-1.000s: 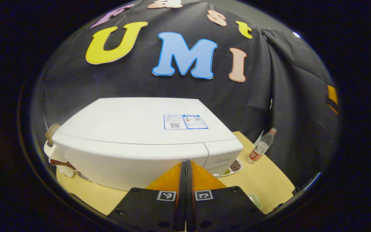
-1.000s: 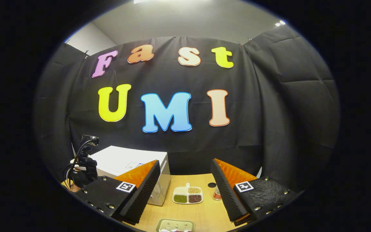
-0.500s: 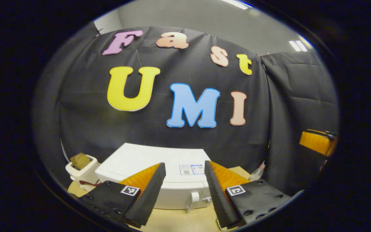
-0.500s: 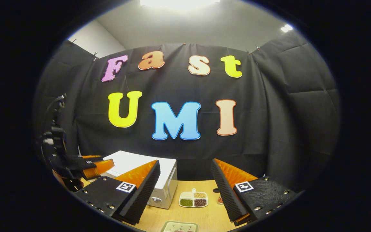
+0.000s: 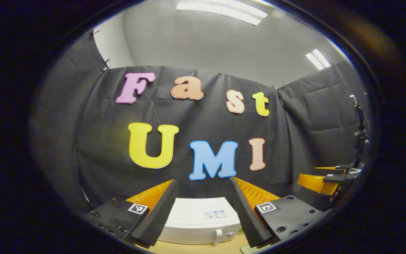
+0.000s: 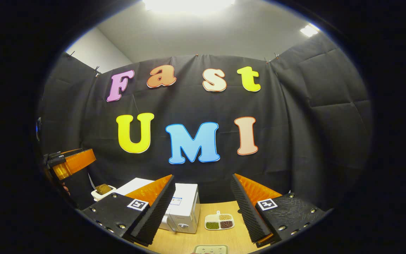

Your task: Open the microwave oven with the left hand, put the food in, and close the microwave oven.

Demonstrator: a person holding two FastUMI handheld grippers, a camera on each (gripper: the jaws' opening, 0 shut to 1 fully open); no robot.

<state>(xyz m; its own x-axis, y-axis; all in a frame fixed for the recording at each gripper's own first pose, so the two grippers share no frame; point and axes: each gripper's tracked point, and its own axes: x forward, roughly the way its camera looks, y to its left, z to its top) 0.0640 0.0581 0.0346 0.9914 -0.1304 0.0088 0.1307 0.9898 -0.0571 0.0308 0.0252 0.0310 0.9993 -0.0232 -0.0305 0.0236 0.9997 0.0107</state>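
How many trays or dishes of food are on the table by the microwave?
2. A divided dish of beans lies on the table right of the microwave; another tray sits at the near edge, partly cut off. More may be hidden.

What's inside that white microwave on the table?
Cannot tell: the microwave door is shut and its inside is covered. A sticker lies on top; black cloth hangs behind.

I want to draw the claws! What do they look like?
The left claw and the right claw each have two wedge-shaped fingers with ridged, sawtooth inner faces. Every finger sits on a black block carrying small screws and a square black-and-white marker.
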